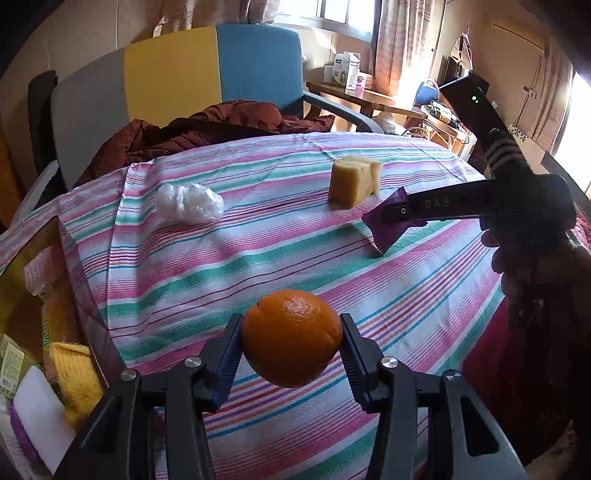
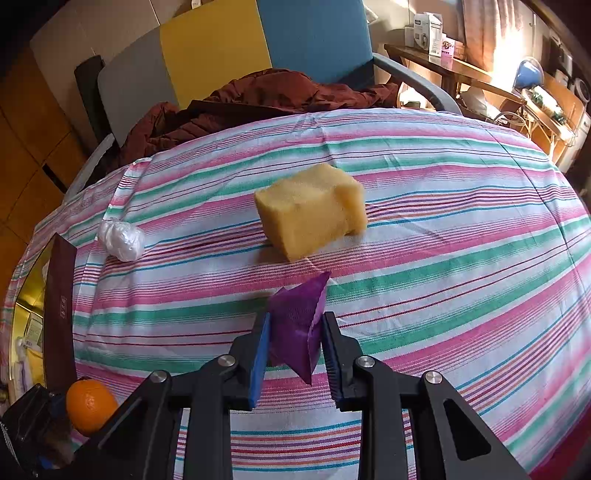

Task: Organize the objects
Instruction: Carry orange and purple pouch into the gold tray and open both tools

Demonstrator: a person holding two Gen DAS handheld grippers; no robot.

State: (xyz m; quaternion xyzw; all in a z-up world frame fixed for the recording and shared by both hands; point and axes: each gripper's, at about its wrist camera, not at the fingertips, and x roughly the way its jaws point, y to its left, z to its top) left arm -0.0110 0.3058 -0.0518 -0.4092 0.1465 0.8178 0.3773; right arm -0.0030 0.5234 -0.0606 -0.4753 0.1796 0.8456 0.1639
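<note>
My left gripper (image 1: pixel 291 334) is shut on an orange (image 1: pixel 291 338) and holds it above the striped cloth (image 1: pixel 258 251); the orange also shows in the right wrist view (image 2: pixel 90 406). My right gripper (image 2: pixel 295 332) is shut on a purple packet (image 2: pixel 299 325), lifted a little off the cloth; the right gripper (image 1: pixel 397 212) and the packet (image 1: pixel 384 229) also show in the left wrist view. A yellow sponge (image 2: pixel 312 210) lies just beyond the packet. A crumpled white plastic bag (image 2: pixel 122 238) lies at the left.
An open box (image 1: pixel 70 266) at the table's left edge holds several items, among them something yellow and woolly (image 1: pixel 74 376). A dark red jacket (image 2: pixel 258 99) lies on a grey, yellow and blue chair (image 2: pixel 221 44) behind the table. A wooden side table with boxes (image 2: pixel 432 29) stands at back right.
</note>
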